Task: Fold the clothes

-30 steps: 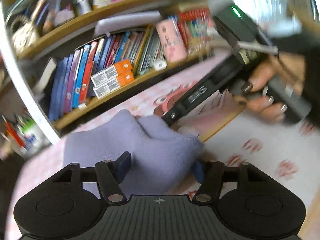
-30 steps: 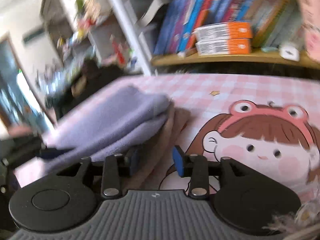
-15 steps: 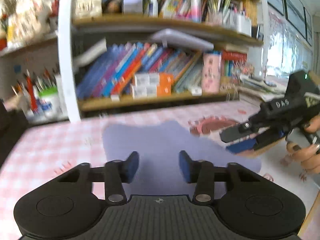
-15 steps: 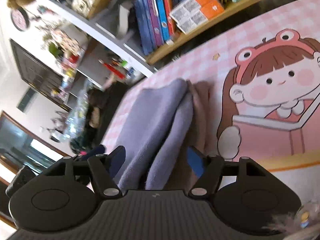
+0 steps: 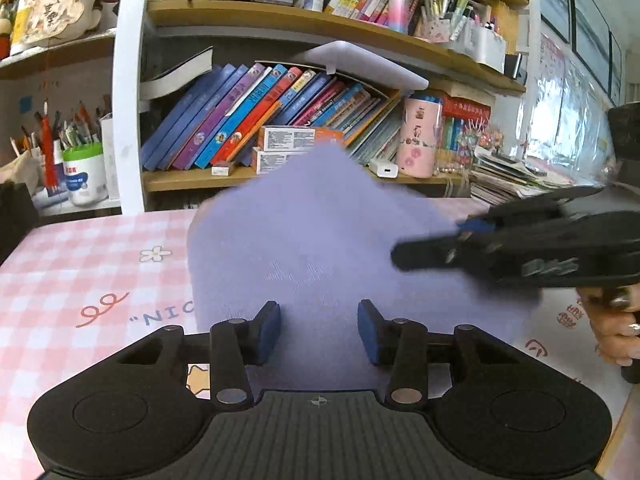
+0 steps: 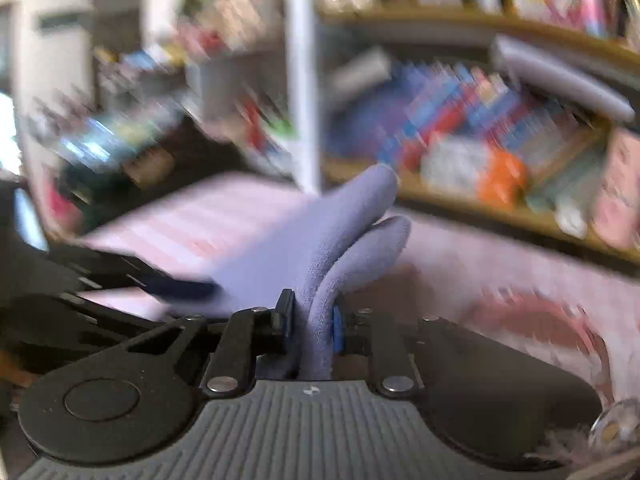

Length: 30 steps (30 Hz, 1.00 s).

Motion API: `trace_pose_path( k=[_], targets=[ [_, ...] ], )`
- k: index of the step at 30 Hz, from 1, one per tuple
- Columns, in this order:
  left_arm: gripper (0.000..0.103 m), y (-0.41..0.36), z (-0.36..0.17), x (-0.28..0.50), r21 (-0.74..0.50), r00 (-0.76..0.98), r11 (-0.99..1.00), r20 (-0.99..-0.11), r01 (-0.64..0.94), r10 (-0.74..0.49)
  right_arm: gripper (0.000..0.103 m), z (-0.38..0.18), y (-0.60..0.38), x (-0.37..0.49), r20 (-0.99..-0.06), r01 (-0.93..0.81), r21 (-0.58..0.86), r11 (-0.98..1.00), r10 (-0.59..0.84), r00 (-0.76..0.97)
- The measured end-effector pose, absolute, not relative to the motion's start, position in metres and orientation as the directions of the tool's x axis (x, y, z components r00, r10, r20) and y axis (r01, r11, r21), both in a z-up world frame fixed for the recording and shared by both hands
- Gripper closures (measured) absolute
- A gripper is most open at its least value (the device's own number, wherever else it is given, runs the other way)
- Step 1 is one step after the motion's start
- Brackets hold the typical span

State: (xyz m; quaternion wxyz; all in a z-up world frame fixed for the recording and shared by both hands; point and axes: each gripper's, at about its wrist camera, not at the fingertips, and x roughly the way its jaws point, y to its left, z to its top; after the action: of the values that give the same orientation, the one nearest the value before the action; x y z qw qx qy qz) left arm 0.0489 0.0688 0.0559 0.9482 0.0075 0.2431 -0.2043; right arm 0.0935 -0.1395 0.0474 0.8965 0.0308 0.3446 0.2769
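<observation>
Table [image 5: 92,272] w/ pink checked cover, flower and star prints, "NIC" lettering. Behind table: wooden bookshelf [image 5: 280,20]. On bookshelf, lower level: slanted row of books [image 5: 248,120], orange-white boxes [image 5: 288,138] in front of them, white charger [image 5: 383,168] and pink floral cylinder [image 5: 420,136] to their right. Left of bookshelf: green-lidded white tub [image 5: 83,176] beside pens.

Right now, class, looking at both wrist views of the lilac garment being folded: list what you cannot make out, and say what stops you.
1. Right wrist view: shelf contents, smeared by motion blur.
2. Right wrist view: cartoon print on the table cover, blurred and cut off by the right claw.
3. Left wrist view: the lilac garment's far edge, blurred; its type is unclear.
4. Left wrist view: lettering on the table cover, hidden by the garment.
</observation>
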Motion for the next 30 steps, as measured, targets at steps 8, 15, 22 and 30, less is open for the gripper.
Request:
trace_pose_path(
  k=[8,15,22,30],
  targets=[
    [0.013,0.113,0.069,0.037,-0.187,0.823,0.909,-0.387,0.371,-0.416,0.043,0.05,-0.172,0.102,-0.593,-0.391,0.346,0.853,0.522,0.614],
    [0.013,0.152,0.046,0.091,-0.51,0.741,0.834,-0.475,0.209,-0.476,0.035,0.036,-0.181,0.134,-0.643,-0.279,0.506,0.816,0.573,0.509],
    [0.024,0.137,0.021,0.115,-0.578,0.665,0.798,-0.531,0.17,-0.526,0.038,0.027,-0.172,0.144,-0.629,-0.281,0.556,0.782,0.617,0.473],
    [0.035,0.099,0.041,0.089,-0.461,0.676,0.86,-0.563,0.221,-0.476,0.071,0.035,-0.176,0.111,-0.581,-0.36,0.506,0.784,0.618,0.53]
  ],
)
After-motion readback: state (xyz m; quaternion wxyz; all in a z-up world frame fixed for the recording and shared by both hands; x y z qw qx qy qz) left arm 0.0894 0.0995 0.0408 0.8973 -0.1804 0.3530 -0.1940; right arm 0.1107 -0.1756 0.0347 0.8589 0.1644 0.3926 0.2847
